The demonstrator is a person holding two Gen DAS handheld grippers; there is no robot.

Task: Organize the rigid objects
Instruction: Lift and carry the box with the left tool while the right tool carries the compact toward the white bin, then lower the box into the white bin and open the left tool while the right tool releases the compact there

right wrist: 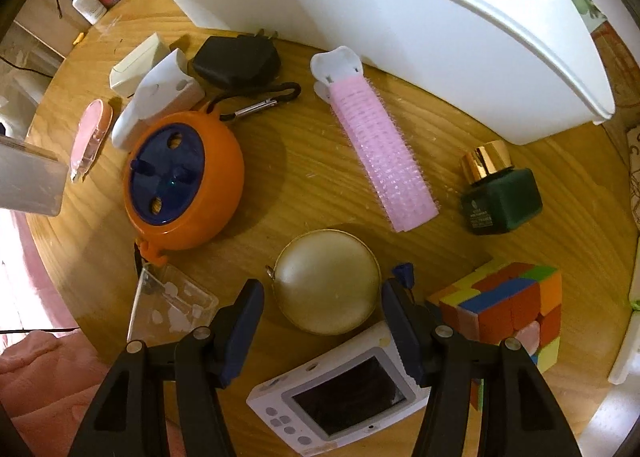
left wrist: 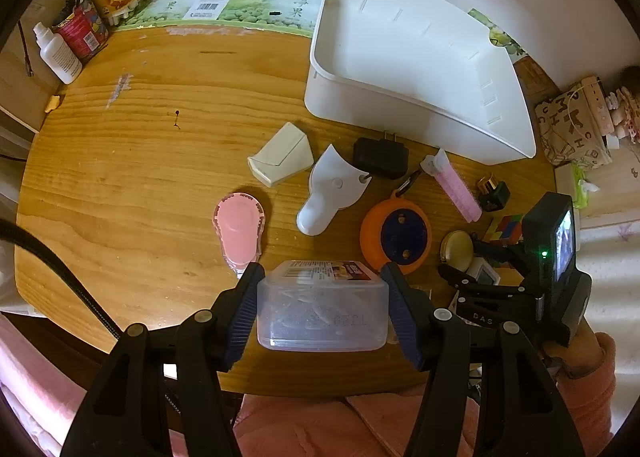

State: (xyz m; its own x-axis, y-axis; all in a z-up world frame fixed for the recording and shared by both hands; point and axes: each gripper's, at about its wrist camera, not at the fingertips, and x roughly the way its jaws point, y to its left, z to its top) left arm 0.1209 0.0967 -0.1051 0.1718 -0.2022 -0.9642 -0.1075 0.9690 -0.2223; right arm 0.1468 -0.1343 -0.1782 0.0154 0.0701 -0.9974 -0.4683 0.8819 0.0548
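Note:
My left gripper is shut on a clear plastic box with a labelled lid, held above the table's near edge; the box also shows in the right wrist view. My right gripper is open and empty, its fingers on either side of a round cream compact. It also appears in the left wrist view. A large white bin stands at the back right. On the wooden table lie an orange and blue disc, a pink hair roller and a dark green bottle.
Also on the table: a pink case, a white nozzle piece, a cream box, a black charger, a colour cube, a small white screen device and a clear tray. Bottles and cartons stand back left.

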